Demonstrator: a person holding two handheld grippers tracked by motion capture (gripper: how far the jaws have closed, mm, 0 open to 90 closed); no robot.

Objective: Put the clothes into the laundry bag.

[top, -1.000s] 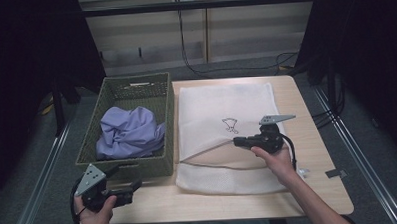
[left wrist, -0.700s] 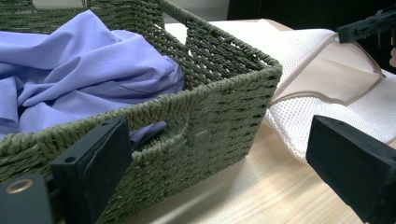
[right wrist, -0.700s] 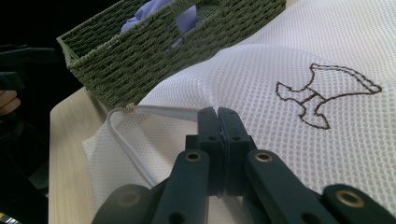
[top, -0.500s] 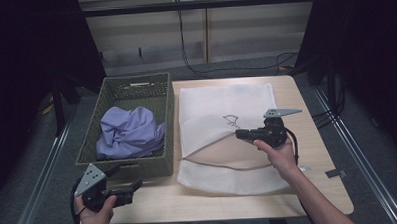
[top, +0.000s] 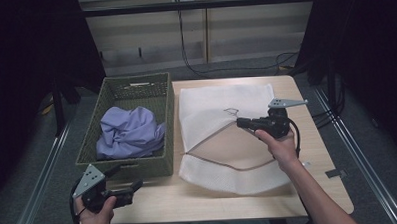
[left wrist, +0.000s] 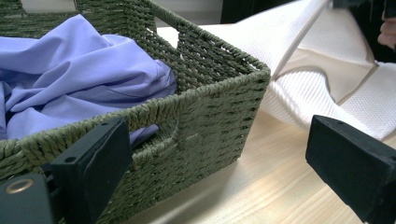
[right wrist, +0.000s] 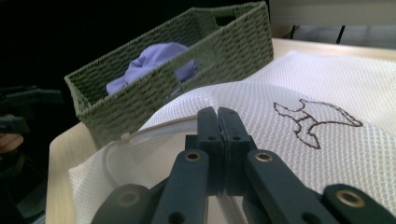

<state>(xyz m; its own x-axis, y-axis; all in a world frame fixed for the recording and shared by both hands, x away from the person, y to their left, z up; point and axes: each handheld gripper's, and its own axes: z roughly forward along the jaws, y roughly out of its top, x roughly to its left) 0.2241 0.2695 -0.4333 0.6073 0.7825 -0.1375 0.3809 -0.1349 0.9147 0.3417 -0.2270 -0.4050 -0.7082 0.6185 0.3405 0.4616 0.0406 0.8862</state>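
Observation:
A white mesh bag [top: 221,103] with a small dark outline print lies on the wooden table [top: 314,188]. My right gripper [top: 239,123] is shut on the upper edge of the bag's mouth and holds that layer up, so the mouth gapes along the front. In the right gripper view the jaws [right wrist: 217,114] are pressed together against the mesh [right wrist: 327,154]. My left gripper [top: 134,185] is open by the front corner of the green woven basket [top: 130,84], apart from it. A crumpled purple cloth [top: 129,132] lies in the basket. In the left gripper view the wide jaws [left wrist: 217,140] frame the basket's corner [left wrist: 210,93].
The basket stands along the table's left side, right against the bag. Dark floor and metal rails flank the table on both sides. A cable runs down the wall at the back. Bare wood shows along the table's front edge and right side.
My right gripper has risen and drifted slightly right with the bag's upper edge, and the mouth has spread wider. The left gripper has stayed where it was.

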